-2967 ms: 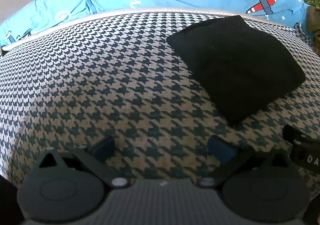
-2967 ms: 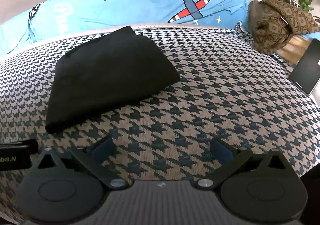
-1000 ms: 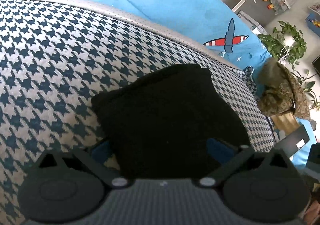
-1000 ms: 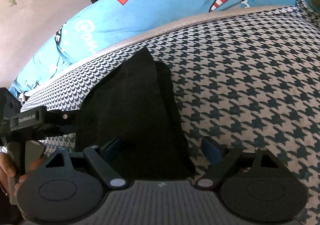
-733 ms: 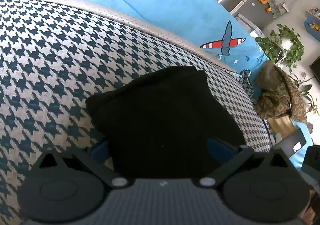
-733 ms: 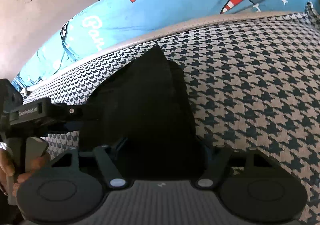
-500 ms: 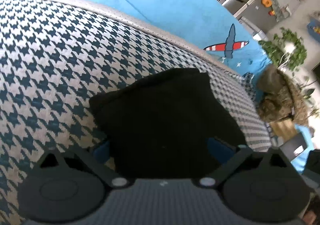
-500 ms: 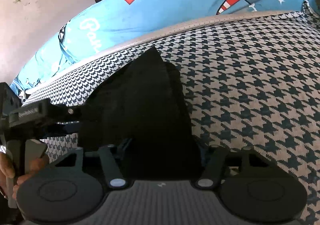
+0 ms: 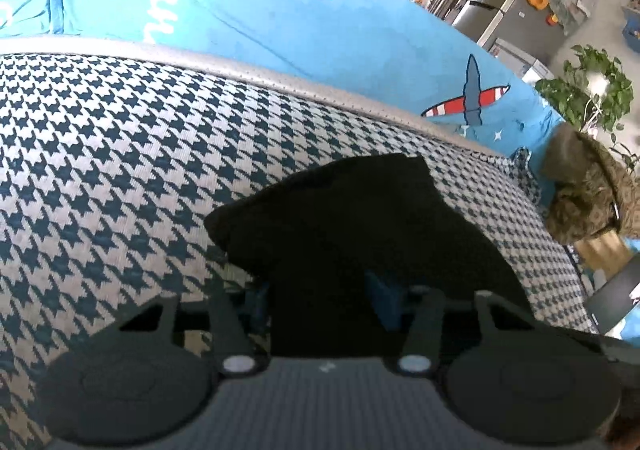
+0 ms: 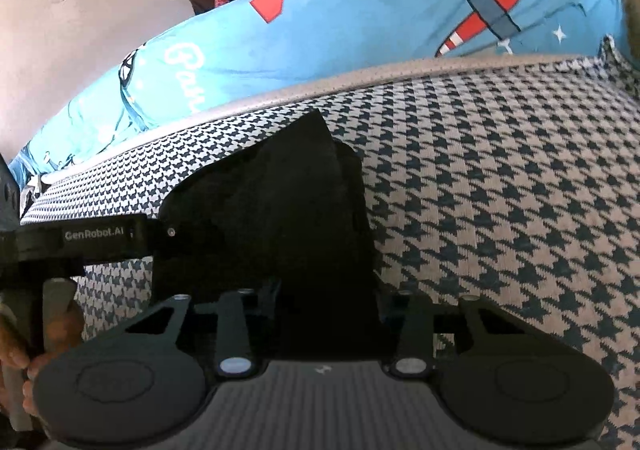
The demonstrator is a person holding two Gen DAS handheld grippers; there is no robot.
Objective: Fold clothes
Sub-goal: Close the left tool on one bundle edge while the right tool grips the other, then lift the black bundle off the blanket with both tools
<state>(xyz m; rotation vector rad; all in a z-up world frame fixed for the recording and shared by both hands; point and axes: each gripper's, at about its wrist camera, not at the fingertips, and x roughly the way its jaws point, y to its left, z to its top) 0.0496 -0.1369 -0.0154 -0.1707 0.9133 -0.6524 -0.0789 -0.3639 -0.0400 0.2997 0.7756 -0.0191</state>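
Note:
A folded black garment (image 9: 352, 218) lies on a houndstooth-covered surface (image 9: 120, 154). My left gripper (image 9: 322, 300) is shut on the garment's near edge, and the cloth fills the gap between its blue pads (image 9: 386, 302). In the right wrist view the same garment (image 10: 272, 218) is thick and layered, with one corner pointing away. My right gripper (image 10: 328, 306) is shut on its near right edge. The left gripper's body (image 10: 100, 236) reaches in from the left onto the garment, held by a hand (image 10: 16, 350).
Blue bedding with a plane print (image 9: 260, 22) is bunched along the far edge. At the far right are a brown patterned cloth heap (image 9: 588, 190), a dark flat screen (image 9: 612, 298) and a potted plant (image 9: 588, 90). Bare houndstooth cover (image 10: 500, 190) spreads to the right.
Both grippers came from open and apart onto the garment's near edge. The right one closed on it first, then the left, within the last half second.

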